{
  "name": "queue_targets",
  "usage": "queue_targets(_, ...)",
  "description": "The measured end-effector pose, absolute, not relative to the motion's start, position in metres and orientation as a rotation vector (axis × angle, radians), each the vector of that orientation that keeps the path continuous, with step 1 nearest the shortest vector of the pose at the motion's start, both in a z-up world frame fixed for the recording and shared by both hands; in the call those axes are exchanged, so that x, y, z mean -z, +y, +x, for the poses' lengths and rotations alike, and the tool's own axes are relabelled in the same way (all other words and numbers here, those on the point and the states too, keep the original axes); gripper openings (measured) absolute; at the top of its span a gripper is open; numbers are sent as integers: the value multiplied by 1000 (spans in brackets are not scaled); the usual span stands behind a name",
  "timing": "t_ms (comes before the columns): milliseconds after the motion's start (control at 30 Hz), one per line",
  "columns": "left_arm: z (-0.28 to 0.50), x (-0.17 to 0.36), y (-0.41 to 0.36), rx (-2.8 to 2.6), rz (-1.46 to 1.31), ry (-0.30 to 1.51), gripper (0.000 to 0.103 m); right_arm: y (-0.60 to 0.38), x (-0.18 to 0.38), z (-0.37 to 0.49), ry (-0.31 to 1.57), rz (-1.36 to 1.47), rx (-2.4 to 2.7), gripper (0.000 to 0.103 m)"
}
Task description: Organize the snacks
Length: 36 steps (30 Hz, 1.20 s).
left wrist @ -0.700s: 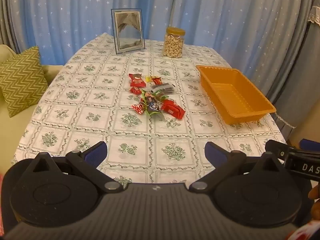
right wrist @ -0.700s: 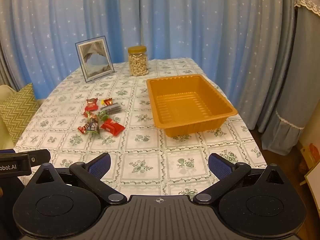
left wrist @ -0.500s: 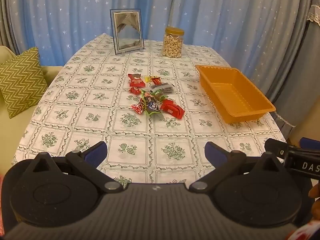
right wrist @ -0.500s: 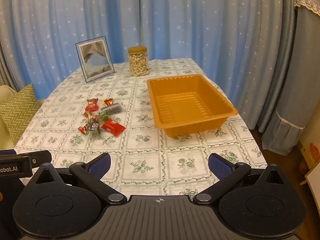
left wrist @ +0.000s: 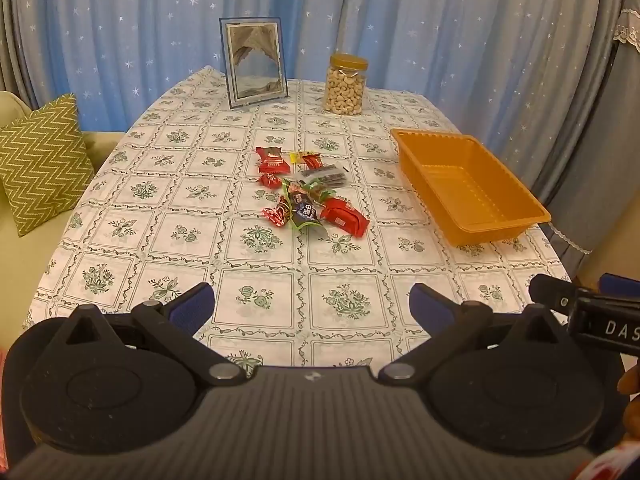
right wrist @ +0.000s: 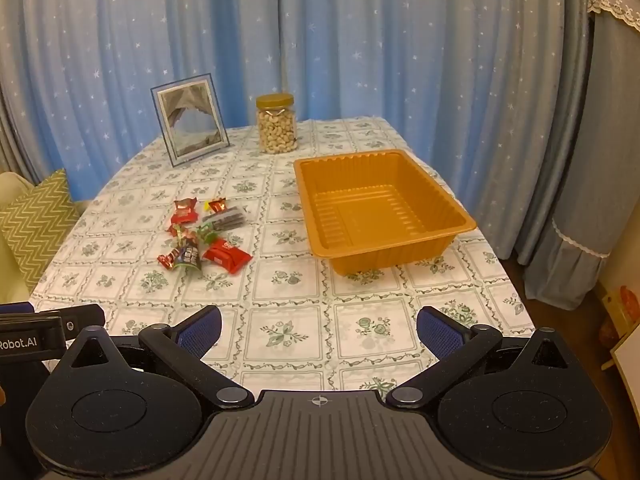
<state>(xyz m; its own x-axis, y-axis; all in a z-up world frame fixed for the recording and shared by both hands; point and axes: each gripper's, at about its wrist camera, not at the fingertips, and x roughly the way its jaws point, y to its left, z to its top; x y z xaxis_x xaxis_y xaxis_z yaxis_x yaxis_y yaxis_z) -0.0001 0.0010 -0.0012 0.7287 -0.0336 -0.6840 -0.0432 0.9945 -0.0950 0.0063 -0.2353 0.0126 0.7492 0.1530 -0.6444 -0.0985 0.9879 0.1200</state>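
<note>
A small heap of wrapped snacks (left wrist: 308,192) (right wrist: 202,236) lies mid-table: red packets, a dark sachet and green-edged wrappers. To its right stands an orange plastic tray (left wrist: 532,212) (right wrist: 460,220) with nothing in it. My left gripper (left wrist: 312,306) hovers wide open over the near table edge, well short of the heap, nothing between its blue pads. My right gripper (right wrist: 318,328) is likewise wide open and holds nothing, near the front edge below the tray. Each view shows a part of the other gripper at its side edge.
A jar of cashews (left wrist: 345,85) (right wrist: 277,124) and a standing picture frame (left wrist: 255,62) (right wrist: 190,118) sit at the far end of the floral tablecloth (left wrist: 256,296). A green zigzag cushion (left wrist: 40,160) rests on a sofa at the left. Blue star curtains hang behind.
Both views have shifted only slightly; the left gripper has edged a little, the snacks and tray lie as before. Both grippers stay wide open.
</note>
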Motion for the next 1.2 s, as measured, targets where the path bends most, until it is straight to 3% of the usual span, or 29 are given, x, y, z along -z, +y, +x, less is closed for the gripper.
queue_targets(1200,0,1,2,-5,-111,756,103,-235,-15,8,710,83,-137,103)
